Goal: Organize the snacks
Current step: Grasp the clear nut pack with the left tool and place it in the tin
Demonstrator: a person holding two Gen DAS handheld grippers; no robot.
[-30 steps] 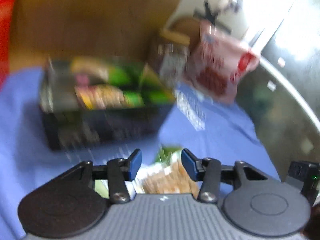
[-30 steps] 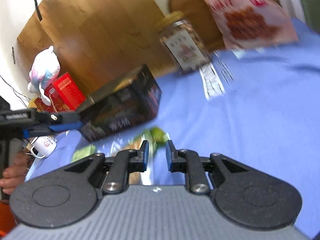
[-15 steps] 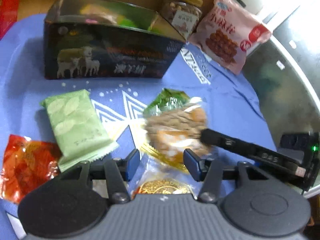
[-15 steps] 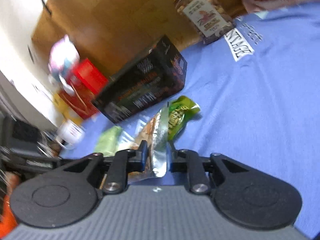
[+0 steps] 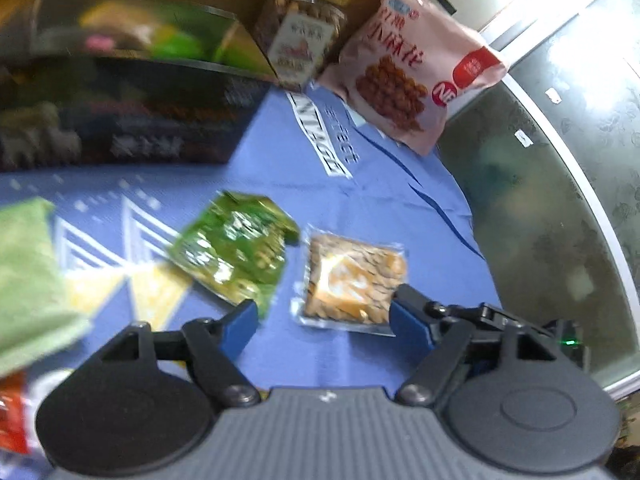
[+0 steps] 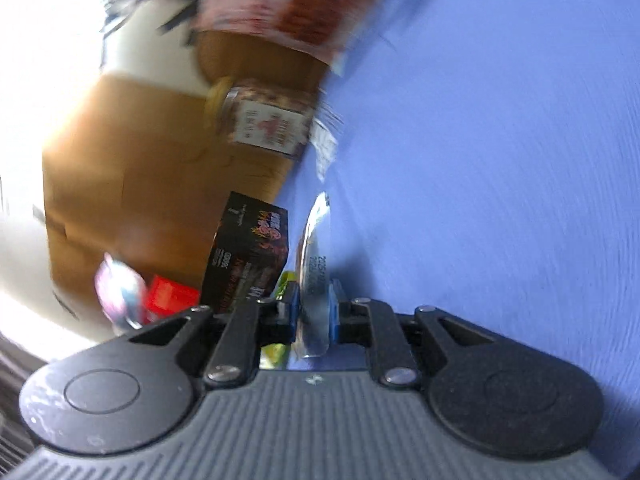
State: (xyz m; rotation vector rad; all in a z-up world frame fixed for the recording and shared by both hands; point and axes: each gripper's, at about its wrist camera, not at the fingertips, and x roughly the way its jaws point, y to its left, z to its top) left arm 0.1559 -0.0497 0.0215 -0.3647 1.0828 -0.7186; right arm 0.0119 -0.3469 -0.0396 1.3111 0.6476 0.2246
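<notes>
Both of my left gripper's [image 5: 322, 322] blue-padded fingers [image 5: 239, 326] are spread wide with nothing between them, hovering low over the blue printed cloth [image 5: 400, 208]. Just ahead of the right-hand pad lies a clear-wrapped square nut brittle [image 5: 354, 278], flat on the cloth; whether the pad touches its wrapper I cannot tell. Beside that packet, toward the left-hand pad, lies a crinkled green foil snack packet [image 5: 234, 248], also flat, close to the brittle but apart from it. Farther left, blurred at the edge of my view, sits a pale green wrapped bar [image 5: 28, 280], and a red wrapper [image 5: 12, 416] shows at the lower left corner. Beyond these stands a black open-topped cardboard box [image 5: 132, 120] with green and yellow packets inside it. Behind its right corner stands a clear plastic jar of nuts with a yellow lid [image 5: 304, 36], and next to that a pink bag of fried twists [image 5: 412, 68] leans upright. The cloth ends at a dark glass tabletop [image 5: 560, 208] on the right.

My right gripper [image 6: 314, 316] has its fingers [image 6: 289, 312] pressed in on a thin clear plastic wrapper edge [image 6: 316, 264], held edge-on and rising between the pads, with printed date digits on it. Its view is tilted and smeared: the black box [image 6: 248, 256] is just past the fingers, the jar [image 6: 264, 116] farther on, the pink bag [image 6: 288, 4] beyond it, and blue cloth [image 6: 500, 160] fills the right side. A red box [image 6: 170, 296] and a pastel plush toy [image 6: 118, 288] sit blurred at the left.
</notes>
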